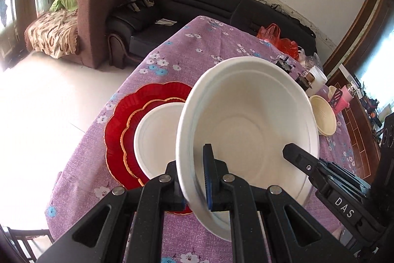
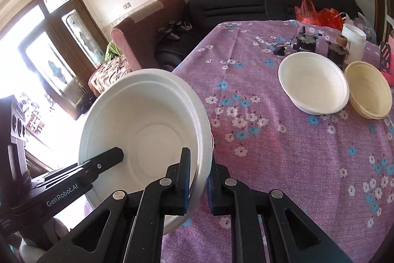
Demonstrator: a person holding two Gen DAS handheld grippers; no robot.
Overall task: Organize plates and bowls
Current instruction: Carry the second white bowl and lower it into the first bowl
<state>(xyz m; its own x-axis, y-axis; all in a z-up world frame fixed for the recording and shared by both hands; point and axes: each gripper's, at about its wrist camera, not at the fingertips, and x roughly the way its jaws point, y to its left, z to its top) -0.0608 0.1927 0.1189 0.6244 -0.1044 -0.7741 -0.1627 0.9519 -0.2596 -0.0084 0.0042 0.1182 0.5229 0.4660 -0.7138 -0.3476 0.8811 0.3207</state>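
Left wrist view: the left tongs (image 1: 194, 179) are clamped narrow on the near rim of a white bowl (image 1: 248, 120), one pad outside the wall and one inside. The bowl is tilted up with its opening facing the camera, held above the table (image 1: 197, 46), which is covered in a purple flowered cloth. The tip of the right tongs (image 1: 299, 157) reaches into the same bowl from the right and grips its opposite rim. Left of the held bowl, a second white bowl (image 1: 157, 137) sits on a small red plate with a gold edge (image 1: 131, 125), which lies on a larger red scalloped plate (image 1: 115, 125). Right of the held bowl, partly hidden behind it, stands a cream bowl (image 1: 325, 118), and beyond that a white jar (image 1: 317, 77). A red plastic bag (image 1: 273, 35) lies at the table's far edge.

Right wrist view: the right tongs (image 2: 198, 179) pinch the right rim of the white bowl (image 2: 147, 130), closed tight on the thin wall. The left tongs (image 2: 108, 158) come in from the left and hold the other side. The bowl hangs tilted at the table's (image 2: 283, 164) left edge, partly over the floor. To the right of the held bowl and well apart from it, another white bowl (image 2: 315, 88) rests on the cloth, with a cream bowl (image 2: 369, 93) just beside it on its right. Behind those two stand the white jar (image 2: 353, 43) and some small dark devices (image 2: 305, 41).
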